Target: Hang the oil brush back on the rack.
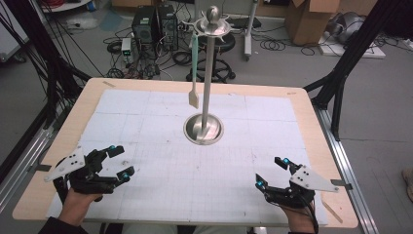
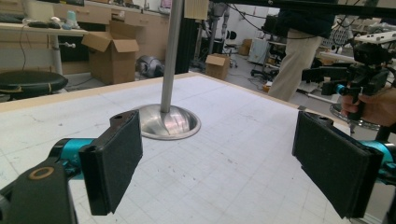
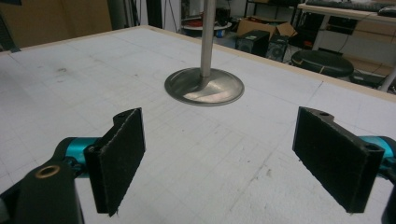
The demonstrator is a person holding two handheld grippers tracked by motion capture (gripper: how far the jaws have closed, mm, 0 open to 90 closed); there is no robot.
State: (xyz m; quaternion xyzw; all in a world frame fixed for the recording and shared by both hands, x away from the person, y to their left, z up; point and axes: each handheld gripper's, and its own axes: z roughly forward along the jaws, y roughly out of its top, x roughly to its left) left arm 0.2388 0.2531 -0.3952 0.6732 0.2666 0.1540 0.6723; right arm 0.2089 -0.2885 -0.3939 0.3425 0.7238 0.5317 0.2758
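The table (image 1: 302,105) carries a white gridded sheet (image 1: 160,185) over most of its top; a tall metal stand (image 1: 208,87) rises from a round base (image 1: 203,129) in the middle, well ahead of both tools and between them; a pale spatula (image 1: 194,73) hangs from a hook at the stand's crown, its blade clear of the sheet; the left gripper (image 1: 119,163) sits at the near left, jaws spread wide, holding nothing; the right gripper (image 1: 270,171) mirrors it at the near right, equally wide and empty.
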